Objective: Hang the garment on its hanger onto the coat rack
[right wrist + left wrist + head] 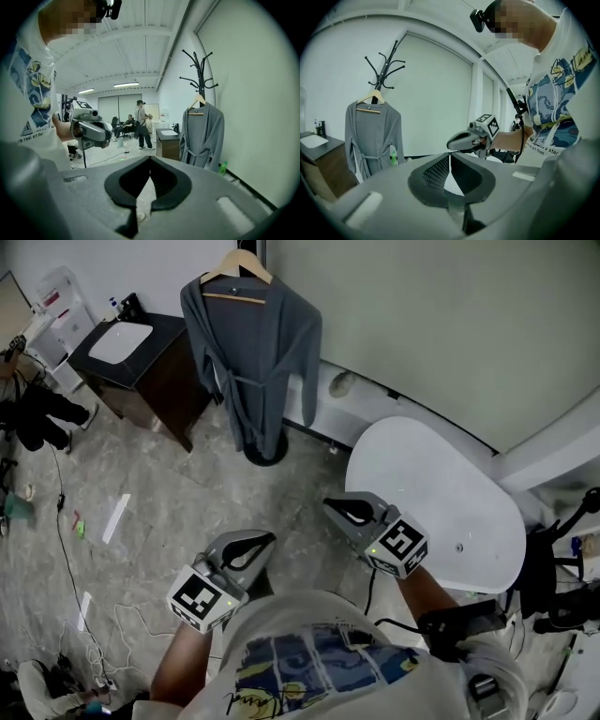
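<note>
Grey robe (pixel 248 362) hangs long axis vertical from a wooden hanger (pixel 236 268) on the black branched coat rack (pixel 200 75). The cloth is soft and matte, belt tied, front facing the room. Left gripper (pixel 268 539) and right gripper (pixel 329 505) are both pressed together on nothing, well apart from the robe.

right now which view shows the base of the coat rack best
The head view: the coat rack's dark round base sits on the floor under the grey robe. Both gripper views show only the rack's upper pole and hooks above the robe; the base is out of sight there.
</note>
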